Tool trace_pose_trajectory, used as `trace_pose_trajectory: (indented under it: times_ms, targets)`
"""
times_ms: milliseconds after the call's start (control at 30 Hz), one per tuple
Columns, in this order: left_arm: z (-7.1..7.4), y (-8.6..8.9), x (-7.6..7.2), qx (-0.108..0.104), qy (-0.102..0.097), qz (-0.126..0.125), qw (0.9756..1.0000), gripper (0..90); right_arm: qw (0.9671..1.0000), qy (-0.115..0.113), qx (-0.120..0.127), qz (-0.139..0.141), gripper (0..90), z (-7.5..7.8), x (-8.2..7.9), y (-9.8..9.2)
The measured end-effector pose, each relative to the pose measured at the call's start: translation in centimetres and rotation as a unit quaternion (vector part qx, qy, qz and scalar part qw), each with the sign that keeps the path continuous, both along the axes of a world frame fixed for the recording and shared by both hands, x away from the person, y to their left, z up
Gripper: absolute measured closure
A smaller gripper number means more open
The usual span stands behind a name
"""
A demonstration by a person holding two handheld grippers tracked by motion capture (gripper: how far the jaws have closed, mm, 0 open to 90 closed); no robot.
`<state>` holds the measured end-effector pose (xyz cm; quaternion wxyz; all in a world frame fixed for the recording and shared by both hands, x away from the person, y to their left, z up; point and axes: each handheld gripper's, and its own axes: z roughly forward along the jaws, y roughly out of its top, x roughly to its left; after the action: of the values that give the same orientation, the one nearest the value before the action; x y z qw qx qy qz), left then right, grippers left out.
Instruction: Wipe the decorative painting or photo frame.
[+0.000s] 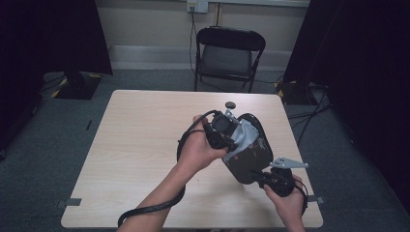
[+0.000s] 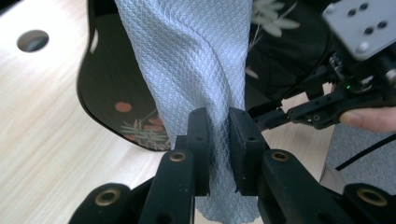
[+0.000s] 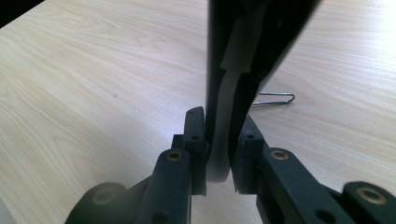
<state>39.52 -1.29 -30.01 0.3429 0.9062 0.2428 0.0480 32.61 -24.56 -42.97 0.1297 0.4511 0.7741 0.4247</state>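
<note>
black tray (image 1: 249,159) tilted, long axis toward the chairward edge, right tool (image 3: 218,154) clamping its rim, left tool (image 2: 218,140) pinching cloth (image 2: 196,60).

Pale wood-grain tabletop (image 1: 140,159); small dark round disc (image 1: 230,105) near its far edge; bent wire clip (image 3: 275,99) lying flat on the wood. Black folding chair (image 1: 228,56) beyond the far edge, under a wall socket (image 1: 197,5); grey carpet (image 1: 145,79) around; tape marks (image 1: 73,202) at the near corners.
</note>
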Motion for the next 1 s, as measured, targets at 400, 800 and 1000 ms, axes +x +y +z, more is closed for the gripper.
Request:
trace_pose_trajectory:
  times_ms: [400,800,1000]
  targets:
    - [-3.9,0.1,0.1,0.019,0.022,0.006,0.9996,79.8,1.0000,0.001,0.000,-0.001,79.3,0.0,0.0,0.1]
    - [-9.2,0.3,-0.1,0.041,0.061,0.013,0.9972,79.8,1.0000,0.000,0.001,0.000,79.3,0.0,0.1,0.1]
    - [-11.5,0.5,-0.2,0.047,0.077,0.019,0.9957,79.8,1.0000,0.001,0.001,0.000,79.3,0.0,0.0,0.1]
